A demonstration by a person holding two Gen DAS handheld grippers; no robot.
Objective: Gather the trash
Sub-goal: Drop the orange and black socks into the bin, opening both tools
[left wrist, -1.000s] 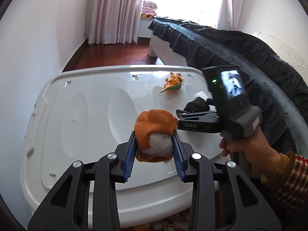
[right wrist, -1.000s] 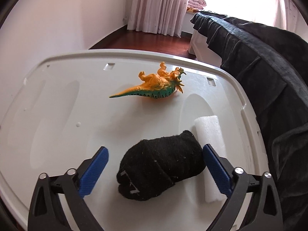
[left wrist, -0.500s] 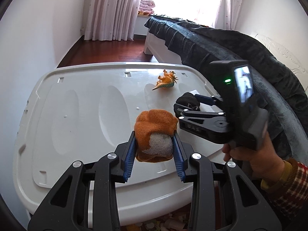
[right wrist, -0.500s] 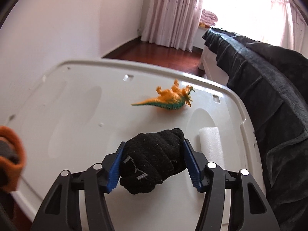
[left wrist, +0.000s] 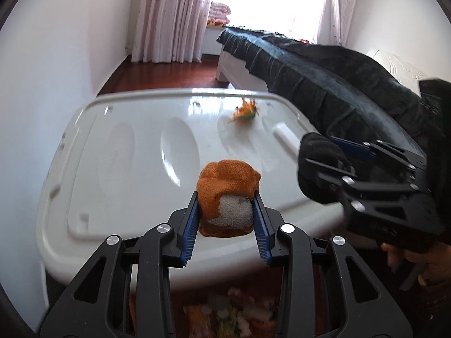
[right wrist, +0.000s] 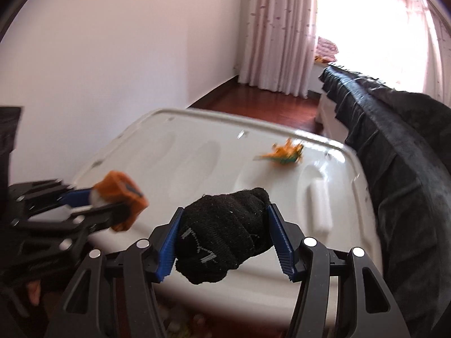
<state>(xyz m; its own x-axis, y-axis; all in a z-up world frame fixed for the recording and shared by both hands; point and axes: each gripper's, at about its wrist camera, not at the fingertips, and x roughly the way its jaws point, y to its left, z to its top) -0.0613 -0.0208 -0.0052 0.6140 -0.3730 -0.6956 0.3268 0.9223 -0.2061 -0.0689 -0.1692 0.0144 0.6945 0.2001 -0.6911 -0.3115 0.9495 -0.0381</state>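
My left gripper (left wrist: 225, 211) is shut on an orange sock (left wrist: 228, 186) with a white patch, held above the near edge of the white plastic lid (left wrist: 135, 152). My right gripper (right wrist: 225, 233) is shut on a black sock (right wrist: 222, 233), lifted over the lid's (right wrist: 197, 152) near edge. The right gripper with the black sock (left wrist: 318, 166) shows at the right of the left wrist view. The left gripper with the orange sock (right wrist: 124, 194) shows at the left of the right wrist view.
An orange toy dinosaur (left wrist: 245, 112) and a white foam block (left wrist: 284, 135) lie on the lid's far right part. They also show in the right wrist view, dinosaur (right wrist: 284, 155) and block (right wrist: 321, 205). A dark-covered bed (left wrist: 338, 84) runs along the right. Small blurred items (left wrist: 228, 318) lie below the lid's near edge.
My right gripper closed on the black sock and lifted it back off the lid. Both grippers have pulled back towards the lid's near edge. The left stays shut on the orange sock.
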